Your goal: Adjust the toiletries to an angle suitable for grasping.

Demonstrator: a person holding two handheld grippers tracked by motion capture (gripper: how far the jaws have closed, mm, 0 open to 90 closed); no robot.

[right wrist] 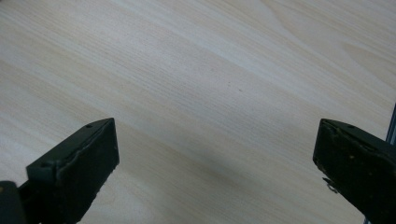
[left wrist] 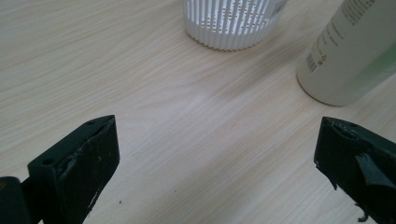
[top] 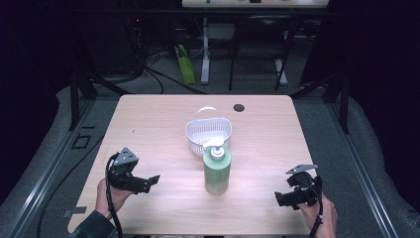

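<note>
High view is showing both hands waiting at the near edge of the table (top: 148, 114): left gripper (top: 148, 181) and right gripper (top: 283, 198) are each holding their jaws wide apart on nothing. Between them, a little farther in, a green pump bottle (top: 217, 170) is standing upright, untouched. Just beyond it a white basket (top: 208, 130) is sitting empty, so seemingly everything is remaining to do.

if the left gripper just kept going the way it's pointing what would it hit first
Probably nothing: the left gripper, jaws open, aims at bare table between the white basket and the pump bottle. The bottle is nearest the line, though depth is unclear.
</note>
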